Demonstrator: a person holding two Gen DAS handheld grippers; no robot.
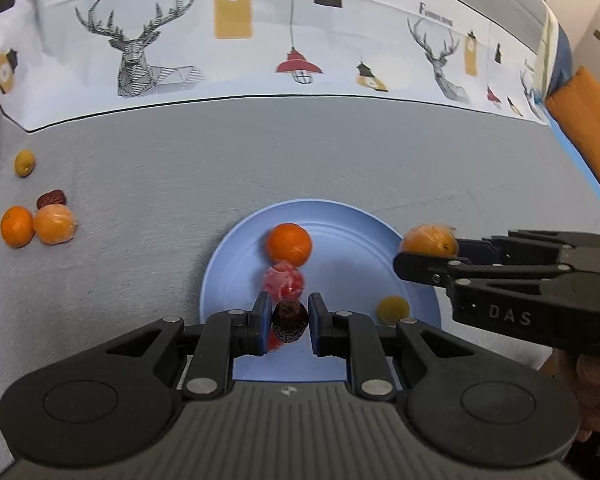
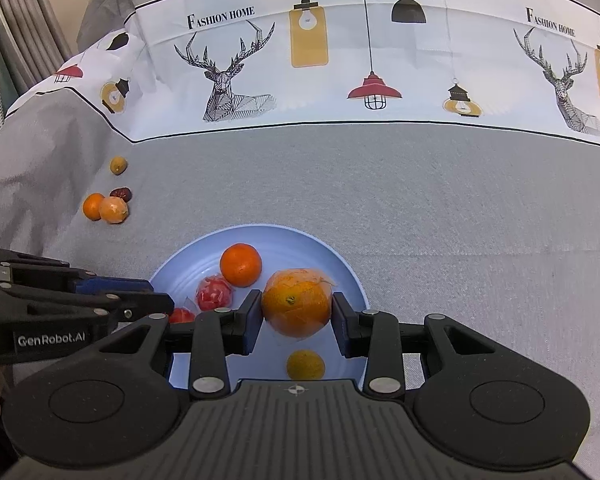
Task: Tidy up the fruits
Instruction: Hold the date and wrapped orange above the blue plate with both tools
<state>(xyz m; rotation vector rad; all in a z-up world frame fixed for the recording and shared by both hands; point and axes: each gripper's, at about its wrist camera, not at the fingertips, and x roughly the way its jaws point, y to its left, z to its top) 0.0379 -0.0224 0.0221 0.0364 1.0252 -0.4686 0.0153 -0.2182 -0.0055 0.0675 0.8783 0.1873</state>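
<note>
A light blue plate (image 1: 340, 216) (image 2: 340, 264) lies on the grey cloth and holds an orange (image 1: 289, 243) (image 2: 241, 264), a red wrapped fruit (image 1: 283, 280) (image 2: 214, 293) and a small yellow fruit (image 1: 393, 309) (image 2: 305, 364). My left gripper (image 1: 289, 320) is shut on a dark red date (image 1: 288, 320) just above the plate's near side. My right gripper (image 2: 297, 312) is shut on a wrapped orange (image 2: 297, 306) (image 1: 429, 240) and holds it over the plate's right part.
At the far left on the cloth lie an orange (image 1: 17, 226) (image 2: 93, 206), a wrapped orange (image 1: 55, 224) (image 2: 114, 210), a dark date (image 1: 51, 199) (image 2: 122, 193) and a small yellow fruit (image 1: 24, 162) (image 2: 118, 165). A printed white cloth band (image 1: 260, 40) runs along the back.
</note>
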